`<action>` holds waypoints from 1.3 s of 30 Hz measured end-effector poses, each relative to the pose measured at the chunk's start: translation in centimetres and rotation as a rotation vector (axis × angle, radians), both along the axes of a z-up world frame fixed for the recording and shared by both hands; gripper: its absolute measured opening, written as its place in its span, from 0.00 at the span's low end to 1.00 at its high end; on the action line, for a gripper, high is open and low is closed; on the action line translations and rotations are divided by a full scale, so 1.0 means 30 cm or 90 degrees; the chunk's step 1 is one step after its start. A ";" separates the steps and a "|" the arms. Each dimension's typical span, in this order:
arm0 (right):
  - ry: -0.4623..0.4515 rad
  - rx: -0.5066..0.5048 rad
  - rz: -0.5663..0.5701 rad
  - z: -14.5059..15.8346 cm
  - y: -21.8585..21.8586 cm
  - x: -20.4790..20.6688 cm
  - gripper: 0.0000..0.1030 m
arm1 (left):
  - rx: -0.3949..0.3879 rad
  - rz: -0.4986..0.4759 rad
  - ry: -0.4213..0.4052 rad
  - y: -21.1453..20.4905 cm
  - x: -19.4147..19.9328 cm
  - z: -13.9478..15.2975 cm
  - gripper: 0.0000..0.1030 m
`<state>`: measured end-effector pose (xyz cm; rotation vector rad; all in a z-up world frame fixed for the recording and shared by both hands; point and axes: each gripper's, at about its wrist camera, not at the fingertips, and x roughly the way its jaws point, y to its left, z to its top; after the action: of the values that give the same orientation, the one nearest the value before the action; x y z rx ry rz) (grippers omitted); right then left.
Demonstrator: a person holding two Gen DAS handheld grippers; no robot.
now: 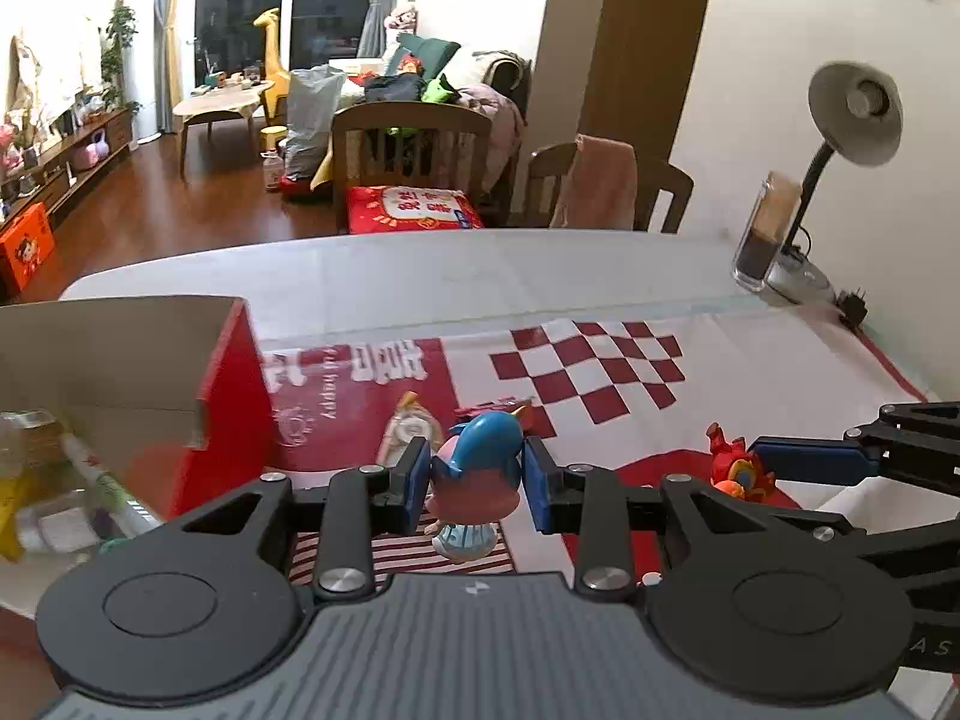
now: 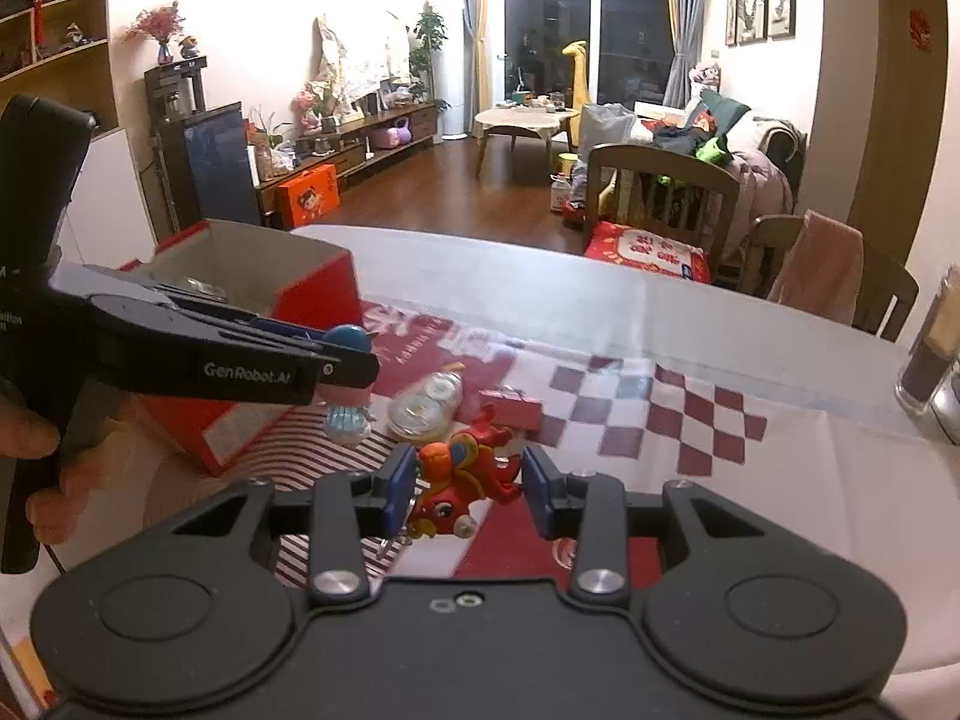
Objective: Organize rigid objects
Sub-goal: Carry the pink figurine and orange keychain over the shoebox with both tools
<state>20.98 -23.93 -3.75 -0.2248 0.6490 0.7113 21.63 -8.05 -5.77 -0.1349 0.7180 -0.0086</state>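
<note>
Left claw [image 1: 477, 483] is clamped across the blue-headed figurine [image 1: 480, 468], right claw [image 2: 470, 483] on the red dragon toy [image 2: 465, 477], both near the red box [image 2: 264, 324] over the table [image 1: 540, 276]; judged light, hard, glossy, best gripped mid-body.

We see the left gripper [image 1: 477, 483] and right gripper [image 2: 471, 489]: black linkages, blue pads, silver screws, white "GenRobot.AI" lettering at nine o'clock.
</note>
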 end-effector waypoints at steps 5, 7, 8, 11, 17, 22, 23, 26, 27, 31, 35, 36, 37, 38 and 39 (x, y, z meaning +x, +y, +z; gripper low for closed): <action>-0.007 0.006 0.002 0.073 0.061 -0.038 0.37 | 0.005 0.008 -0.018 0.072 -0.058 0.077 0.31; -0.011 0.007 0.004 0.097 0.086 -0.050 0.37 | 0.007 0.008 -0.028 0.104 -0.078 0.110 0.31; -0.013 0.008 0.007 0.107 0.098 -0.055 0.37 | 0.008 0.008 -0.031 0.121 -0.086 0.126 0.31; -0.019 0.007 0.008 0.136 0.144 -0.071 0.37 | 0.007 0.008 -0.039 0.178 -0.109 0.167 0.31; -0.021 0.007 0.009 0.171 0.247 -0.093 0.37 | -0.007 0.008 -0.026 0.304 -0.133 0.205 0.31; -0.010 0.018 0.014 0.190 0.339 -0.112 0.37 | -0.004 0.009 -0.027 0.404 -0.170 0.228 0.31; -0.009 0.019 0.014 0.194 0.358 -0.116 0.37 | -0.002 0.010 -0.029 0.423 -0.177 0.233 0.31; -0.009 0.023 0.019 0.202 0.420 -0.128 0.37 | -0.003 0.014 -0.031 0.491 -0.196 0.246 0.31; -0.011 0.023 0.022 0.202 0.436 -0.136 0.37 | -0.004 0.016 -0.031 0.511 -0.200 0.248 0.31; -0.020 0.021 0.034 0.210 0.527 -0.148 0.37 | -0.003 0.025 -0.030 0.599 -0.215 0.256 0.31; -0.022 0.018 0.043 0.206 0.605 -0.149 0.37 | 0.000 0.035 -0.024 0.683 -0.228 0.250 0.31; -0.023 0.016 0.046 0.202 0.625 -0.148 0.37 | 0.003 0.036 -0.021 0.706 -0.231 0.247 0.31; -0.024 0.013 0.048 0.200 0.641 -0.148 0.37 | 0.006 0.037 -0.019 0.725 -0.232 0.244 0.31; -0.024 0.010 0.050 0.195 0.657 -0.145 0.37 | 0.007 0.040 -0.016 0.743 -0.233 0.240 0.31; -0.022 0.006 0.051 0.187 0.678 -0.140 0.37 | 0.008 0.043 -0.013 0.765 -0.233 0.236 0.31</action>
<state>16.79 -3.59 1.85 -0.2547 0.6062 0.7864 14.63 14.90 1.31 -0.1471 0.6925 0.0581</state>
